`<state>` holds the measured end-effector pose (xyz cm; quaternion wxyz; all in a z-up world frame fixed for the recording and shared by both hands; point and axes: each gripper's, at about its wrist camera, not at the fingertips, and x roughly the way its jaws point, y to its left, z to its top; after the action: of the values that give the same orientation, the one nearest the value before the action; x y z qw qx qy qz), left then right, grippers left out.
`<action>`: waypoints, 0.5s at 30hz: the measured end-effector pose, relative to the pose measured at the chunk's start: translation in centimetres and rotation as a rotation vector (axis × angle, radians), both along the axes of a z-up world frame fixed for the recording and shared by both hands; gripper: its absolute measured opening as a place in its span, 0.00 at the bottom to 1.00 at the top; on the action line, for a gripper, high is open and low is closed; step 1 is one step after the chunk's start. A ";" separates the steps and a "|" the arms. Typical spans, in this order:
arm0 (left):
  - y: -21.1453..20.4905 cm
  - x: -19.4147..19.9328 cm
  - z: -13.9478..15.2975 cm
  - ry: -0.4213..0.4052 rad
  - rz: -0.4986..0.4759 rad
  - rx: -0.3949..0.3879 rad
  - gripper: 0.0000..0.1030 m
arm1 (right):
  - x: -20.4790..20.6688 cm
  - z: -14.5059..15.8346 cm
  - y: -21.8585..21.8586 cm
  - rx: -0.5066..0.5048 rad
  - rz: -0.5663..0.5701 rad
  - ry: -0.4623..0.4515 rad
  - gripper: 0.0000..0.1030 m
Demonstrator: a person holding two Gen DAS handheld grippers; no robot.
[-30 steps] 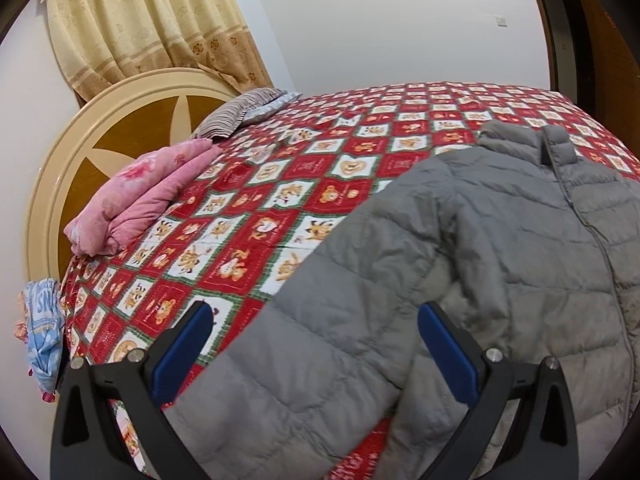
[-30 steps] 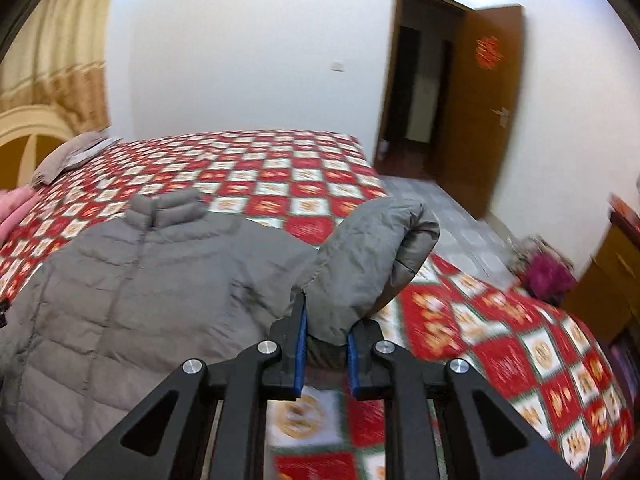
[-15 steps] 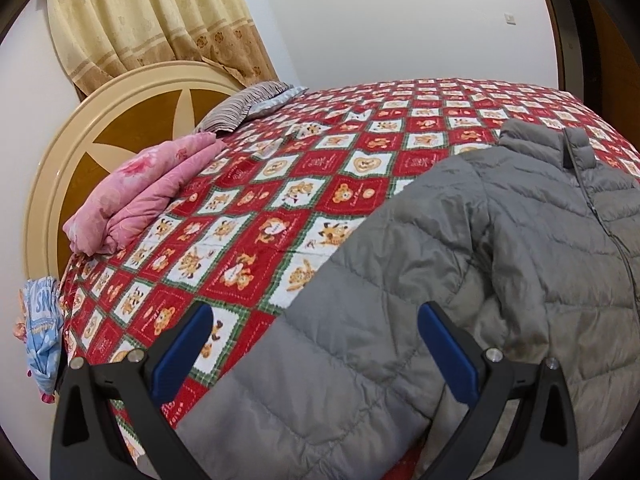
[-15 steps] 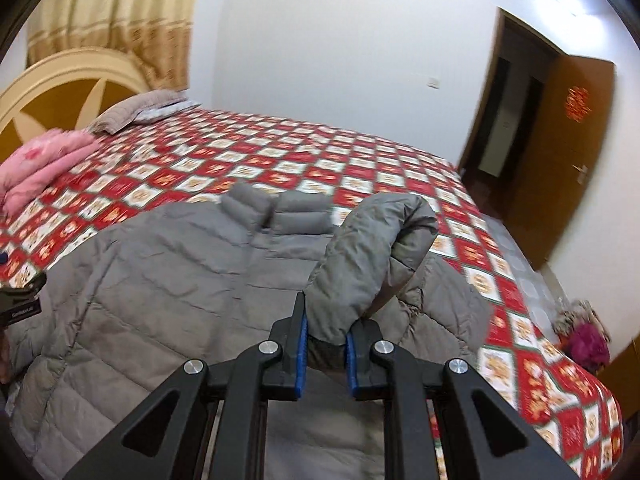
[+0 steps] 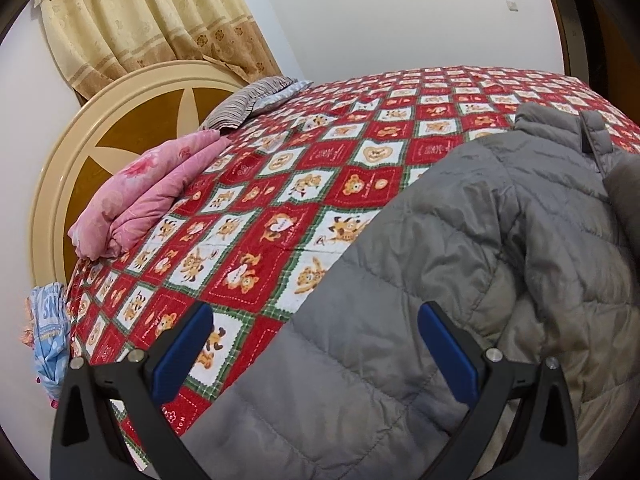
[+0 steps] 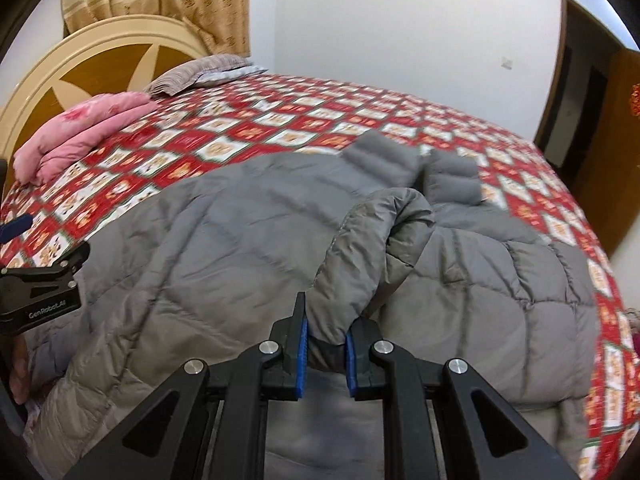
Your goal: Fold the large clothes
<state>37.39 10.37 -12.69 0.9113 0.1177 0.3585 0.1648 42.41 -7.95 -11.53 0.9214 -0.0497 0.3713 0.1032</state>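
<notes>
A grey quilted puffer jacket [image 6: 224, 240] lies front up on the red patterned bedspread [image 6: 280, 132], collar toward the far side. My right gripper [image 6: 326, 344] is shut on the cuff of its sleeve [image 6: 360, 248] and holds it doubled over the jacket's chest. My left gripper [image 5: 316, 344] is open and empty, hovering over the other sleeve [image 5: 360, 360] near the bed's near edge. The left gripper also shows at the left edge of the right wrist view [image 6: 44, 280].
A folded pink quilt [image 5: 148, 196] and a striped pillow [image 5: 248, 100] lie by the round headboard [image 5: 80, 144]. A blue cloth [image 5: 48, 336] hangs off the bed's corner. An open brown door [image 6: 588, 120] stands at the right.
My right gripper has carried the sleeve from the bed's right side leftward over the jacket's body. My left gripper stays open over the other sleeve, shifted slightly.
</notes>
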 end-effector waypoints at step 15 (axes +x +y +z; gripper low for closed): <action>-3.2 0.0 2.8 -0.040 -0.041 0.042 1.00 | -3.1 1.3 -1.8 0.126 0.139 0.042 0.65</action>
<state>37.36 7.14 -9.92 0.9188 0.1408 0.3342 0.1560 39.35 -9.75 -10.18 0.9054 -0.0151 0.3789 0.1908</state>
